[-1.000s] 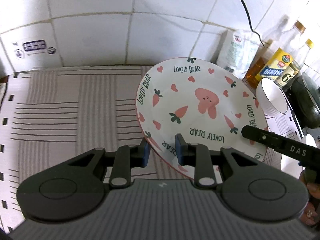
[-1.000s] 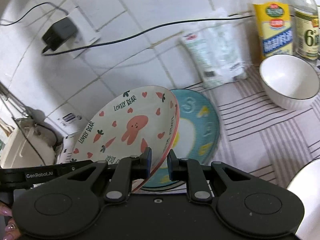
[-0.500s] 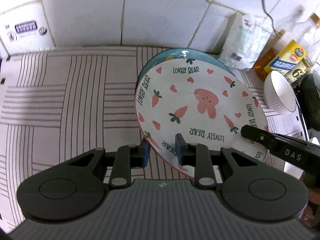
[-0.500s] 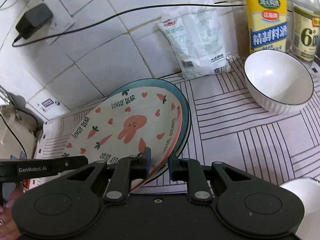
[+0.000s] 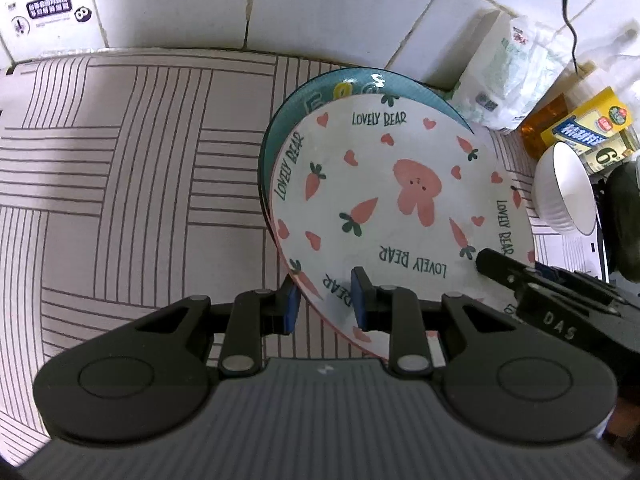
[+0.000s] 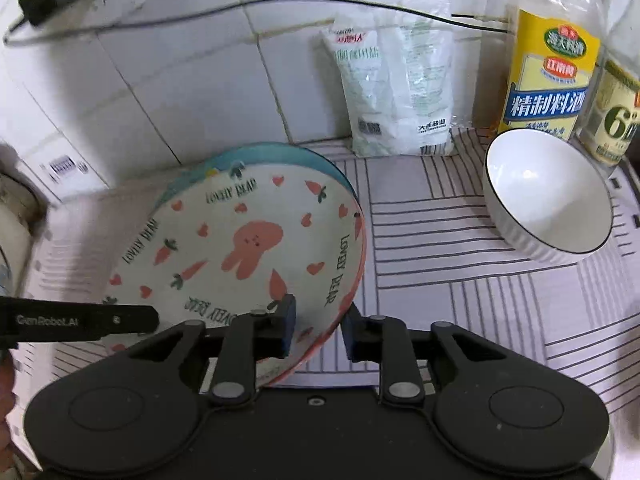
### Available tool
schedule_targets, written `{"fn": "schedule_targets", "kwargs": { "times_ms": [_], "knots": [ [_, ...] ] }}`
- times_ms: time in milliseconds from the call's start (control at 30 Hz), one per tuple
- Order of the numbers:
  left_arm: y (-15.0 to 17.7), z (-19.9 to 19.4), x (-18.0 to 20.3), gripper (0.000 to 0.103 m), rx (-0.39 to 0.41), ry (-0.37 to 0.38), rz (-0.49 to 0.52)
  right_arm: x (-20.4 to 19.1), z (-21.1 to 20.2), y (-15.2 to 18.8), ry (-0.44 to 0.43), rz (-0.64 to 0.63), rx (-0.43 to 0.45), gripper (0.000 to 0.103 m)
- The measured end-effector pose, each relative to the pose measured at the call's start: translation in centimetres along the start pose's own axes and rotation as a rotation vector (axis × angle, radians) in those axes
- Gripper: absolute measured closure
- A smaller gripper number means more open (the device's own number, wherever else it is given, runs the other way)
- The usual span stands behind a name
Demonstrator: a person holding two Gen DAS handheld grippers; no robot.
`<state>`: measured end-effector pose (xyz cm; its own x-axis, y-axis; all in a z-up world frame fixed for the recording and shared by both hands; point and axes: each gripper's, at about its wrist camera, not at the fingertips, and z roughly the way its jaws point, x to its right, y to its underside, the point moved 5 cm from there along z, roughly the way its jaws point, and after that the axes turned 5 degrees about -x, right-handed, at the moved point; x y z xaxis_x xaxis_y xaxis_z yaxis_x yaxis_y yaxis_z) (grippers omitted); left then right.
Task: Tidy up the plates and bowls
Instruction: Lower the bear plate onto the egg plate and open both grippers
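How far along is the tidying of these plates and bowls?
Partway. The rabbit plate now lies over the teal plate. The right hand-held gripper has just been opening around its rim; the left hand-held gripper grips it. The white bowl sits apart, unstacked.

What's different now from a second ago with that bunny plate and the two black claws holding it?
The bunny plate has come down onto the blue plate, which was farther off before. The right gripper has just been opening: its jaws now stand apart around the rim. The left gripper still grips the opposite edge. The white bowl and bottles stayed put.
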<state>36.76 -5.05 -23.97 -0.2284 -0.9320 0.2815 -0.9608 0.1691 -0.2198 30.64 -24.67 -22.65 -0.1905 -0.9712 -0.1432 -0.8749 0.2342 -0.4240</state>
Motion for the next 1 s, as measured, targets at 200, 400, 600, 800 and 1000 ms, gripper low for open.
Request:
{"fn": "schedule_targets", "kwargs": {
  "times_ms": [200,400,600,800,1000],
  "knots": [
    [-0.4,0.4,0.5,0.077,-0.025,-0.052,-0.02,-1.2,0.8,-0.3,0.115,-0.107,0.011,0.063],
    [-1.2,0.5,0.7,0.077,-0.059,-0.09,-0.028,-0.8,1.6,-1.0,0.09,-0.098,0.009,0.063],
    [-1.2,0.7,1.1,0.074,-0.07,-0.12,-0.006,-0.4,1.6,-0.8,0.069,-0.076,0.042,0.06],
    [0.0,-0.7,1.8,0.076,-0.057,-0.103,0.034,0.5,-1.2,0.2,-0.037,0.023,0.097,0.061],
    [2.2,-3.7,3.6,0.074,-0.018,-0.111,0.133,0.7,-6.9,2.0,-0.078,0.02,0.213,0.061]
  ]
}}
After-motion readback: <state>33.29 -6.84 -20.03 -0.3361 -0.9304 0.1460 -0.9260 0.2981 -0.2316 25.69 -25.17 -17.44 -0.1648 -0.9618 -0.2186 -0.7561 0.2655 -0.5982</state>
